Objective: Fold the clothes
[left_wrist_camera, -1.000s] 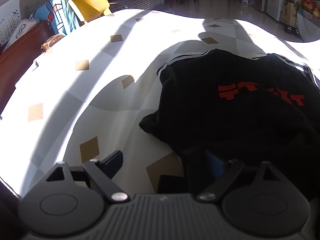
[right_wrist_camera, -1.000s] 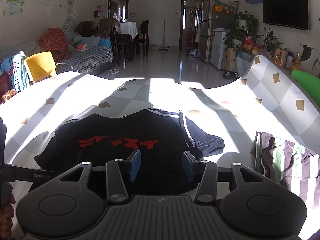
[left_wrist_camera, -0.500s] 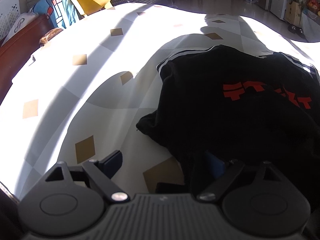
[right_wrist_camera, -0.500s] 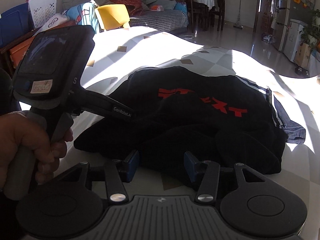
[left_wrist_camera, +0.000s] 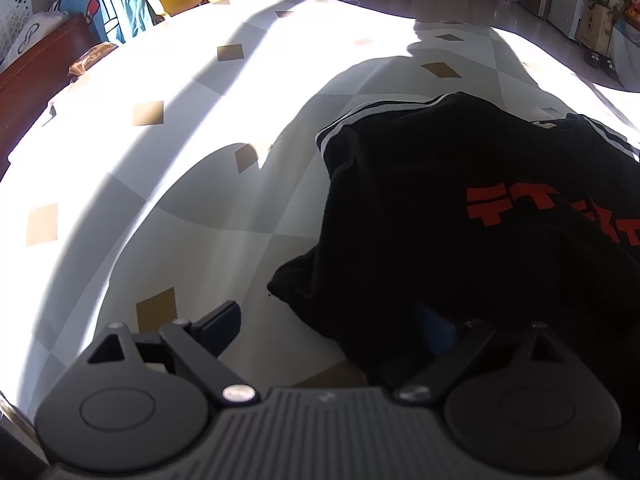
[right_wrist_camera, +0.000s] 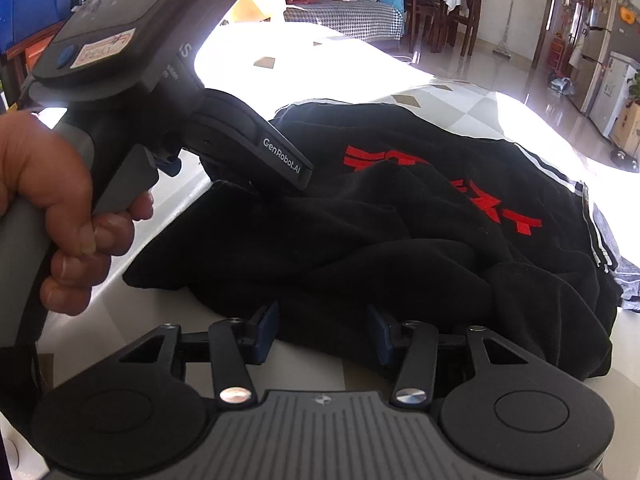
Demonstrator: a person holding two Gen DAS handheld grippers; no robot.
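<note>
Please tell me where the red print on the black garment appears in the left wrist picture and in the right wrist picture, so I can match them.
Left wrist view: the red print sits at the right edge, about mid-height, partly cut off.
Right wrist view: the red print runs across the centre, slanting down to the right.
Shared landmark: the white stripes on the black garment.
</note>
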